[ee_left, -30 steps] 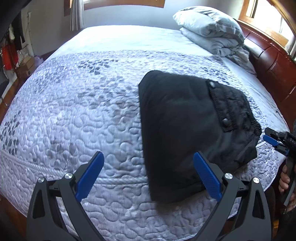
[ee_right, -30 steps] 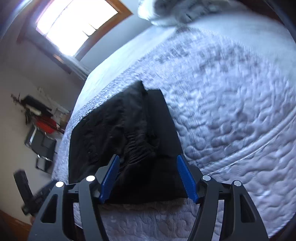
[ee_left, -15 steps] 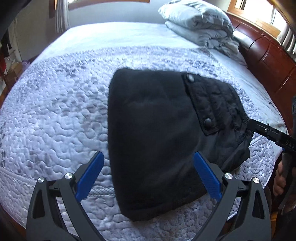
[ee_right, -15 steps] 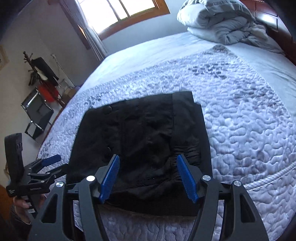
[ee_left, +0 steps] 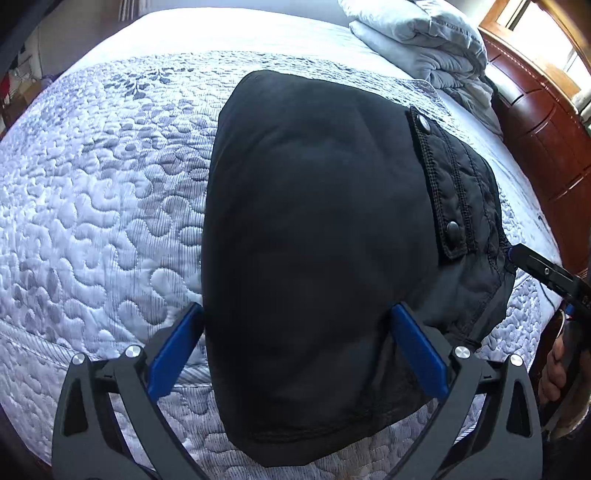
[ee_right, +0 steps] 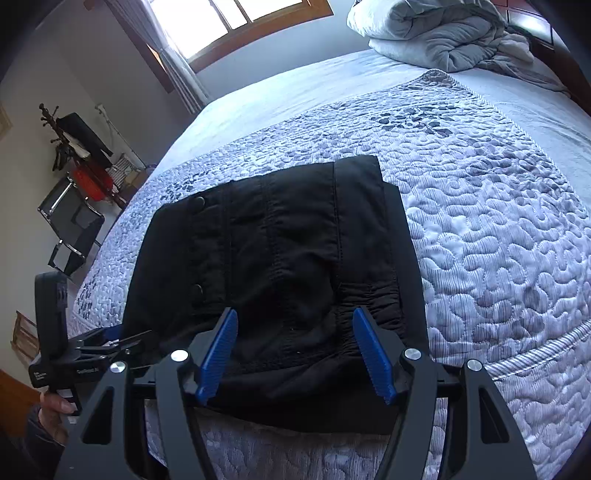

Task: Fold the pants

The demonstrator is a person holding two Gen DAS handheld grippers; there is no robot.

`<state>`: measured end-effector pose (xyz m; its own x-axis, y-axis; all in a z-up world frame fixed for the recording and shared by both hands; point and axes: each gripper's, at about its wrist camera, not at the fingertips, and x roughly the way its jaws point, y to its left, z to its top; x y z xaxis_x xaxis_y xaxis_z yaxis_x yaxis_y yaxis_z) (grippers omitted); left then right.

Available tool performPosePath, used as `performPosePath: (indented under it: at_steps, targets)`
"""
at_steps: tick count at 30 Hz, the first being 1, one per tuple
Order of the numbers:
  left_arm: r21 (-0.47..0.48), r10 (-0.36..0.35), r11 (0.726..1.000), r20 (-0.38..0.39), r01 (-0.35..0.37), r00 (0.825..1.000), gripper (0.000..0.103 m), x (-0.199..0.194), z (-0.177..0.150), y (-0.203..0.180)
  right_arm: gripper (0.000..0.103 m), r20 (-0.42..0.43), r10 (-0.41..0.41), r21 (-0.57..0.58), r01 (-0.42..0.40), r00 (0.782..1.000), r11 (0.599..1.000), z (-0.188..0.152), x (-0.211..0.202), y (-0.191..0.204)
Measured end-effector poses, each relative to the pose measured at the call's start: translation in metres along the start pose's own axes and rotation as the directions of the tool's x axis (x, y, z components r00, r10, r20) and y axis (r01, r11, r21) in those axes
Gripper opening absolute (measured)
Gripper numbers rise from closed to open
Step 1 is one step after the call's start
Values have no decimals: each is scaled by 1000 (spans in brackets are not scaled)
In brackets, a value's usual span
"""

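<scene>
A: Item one, largest: quilted bedspread point(ee_left: 92, 206) on the bed. Unchanged over the last second.

B: Item two?

A: Black pants point(ee_left: 317, 229), folded to a compact block near the foot edge of the bed. In the left wrist view it now fills the centre from 12 to 6 o'clock; a second ago it sat smaller, toward 3 o'clock. The snap-button flap point(ee_left: 443, 177) lies at 2 o'clock.

B: Item three, the claws?

A: Left gripper point(ee_left: 295, 354): jaws spread wide, straddling the near end of the block, nothing clamped. It has come down and in over the fabric. Right gripper point(ee_right: 295, 354): jaws about half spread, gripping nothing, with the elastic waistband point(ee_right: 369, 295) just beyond its tips. Its view has levelled out from a strongly tilted one.

B: Meaning for the task?

A: Judged: both claws are lined up on opposite ends of the block, probably for one more fold or a squaring-up. The fold looks nearly complete.

B: Smallest item?

A: Grey bedding pile point(ee_right: 436, 33), 1 o'clock, well apart.
</scene>
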<state>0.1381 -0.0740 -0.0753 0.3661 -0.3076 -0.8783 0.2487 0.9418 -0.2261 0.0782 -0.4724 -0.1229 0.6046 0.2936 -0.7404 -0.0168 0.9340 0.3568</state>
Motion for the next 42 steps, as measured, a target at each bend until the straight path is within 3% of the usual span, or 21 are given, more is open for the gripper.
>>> performPosePath:
  at_steps: [12,15,19,22,36,42]
  targets:
    - [72,50,996,62,-55,997,100,-35,14,-6,66,45,70,89,-74,997,993,10,-24,-22]
    - [94,69,993,78,-77,995,100,-41,20,-6,73,55,81,123,-87,995,989,14,-31,-37]
    - [112,91,989,86,-101,992,100,-43,28,-4,75,43,95,153,-100,995,983,20,-34,-55]
    - [111,103,987,84,-112,991,100,-42,34,0,86,23,132,165,-134,991,977,25,-29,-64]
    - [174,112,978,12,-112,994,100,-20,44,3,86,-84,232,243,-206,969,948,31,16,-94]
    - [164,73,984,-33,-66,997,100,-10,48,7,86,-125,261,243,-225,957,944,33,31,-97]
